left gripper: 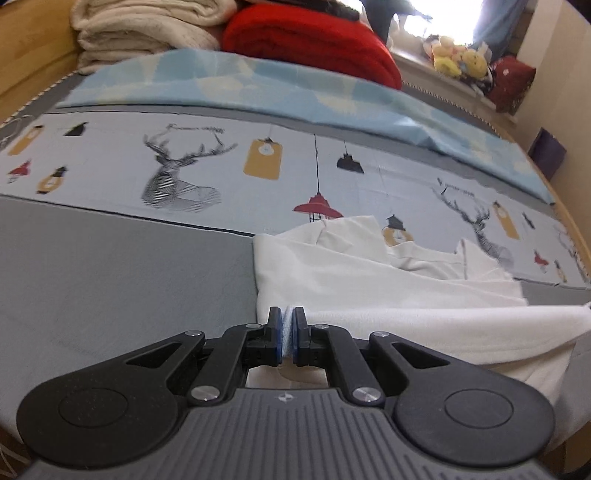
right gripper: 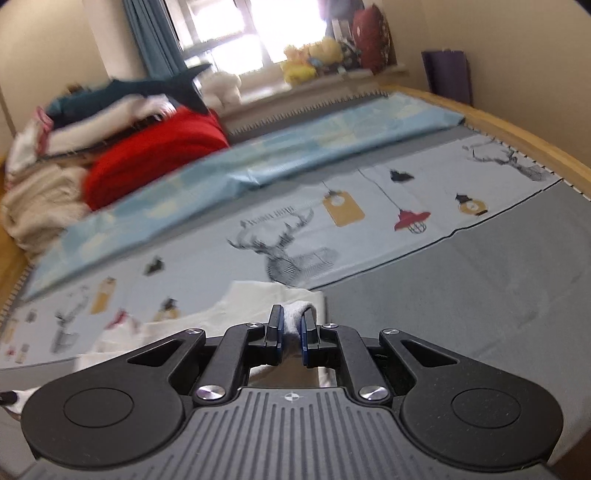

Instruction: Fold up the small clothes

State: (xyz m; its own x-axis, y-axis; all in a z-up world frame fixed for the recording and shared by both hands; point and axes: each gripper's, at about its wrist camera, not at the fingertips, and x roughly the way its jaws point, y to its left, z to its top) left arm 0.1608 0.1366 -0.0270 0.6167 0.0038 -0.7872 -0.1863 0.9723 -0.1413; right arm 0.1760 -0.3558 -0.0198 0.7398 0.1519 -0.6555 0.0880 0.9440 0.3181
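White garment (left gripper: 369,280) spread on the grey part of the bed sheet (left gripper: 122,273), far edge lapping onto the printed band of deer and lamps. Creased and partly doubled over, near hem lifted off the sheet and stretched taut toward the right side of the left wrist view. Left gripper (left gripper: 287,328) clamped tight on a bunched bit of that hem, cloth pinched between the blue pads. Right gripper (right gripper: 291,326) likewise closed on a rolled fold of the same garment (right gripper: 258,295), fabric bulging up past the fingertips. Both grips at the near edge of the garment, one at each end.

Beyond the garment, across the printed band, a light blue cloth (left gripper: 258,88) lying lengthwise along the sheet. Past the blue cloth, a red blanket (left gripper: 310,40) beside a stack of cream blankets (left gripper: 147,29). Further back from the garment, soft toys (left gripper: 458,59) on a window sill, bright light behind. Right wrist view blurred toward its left side.
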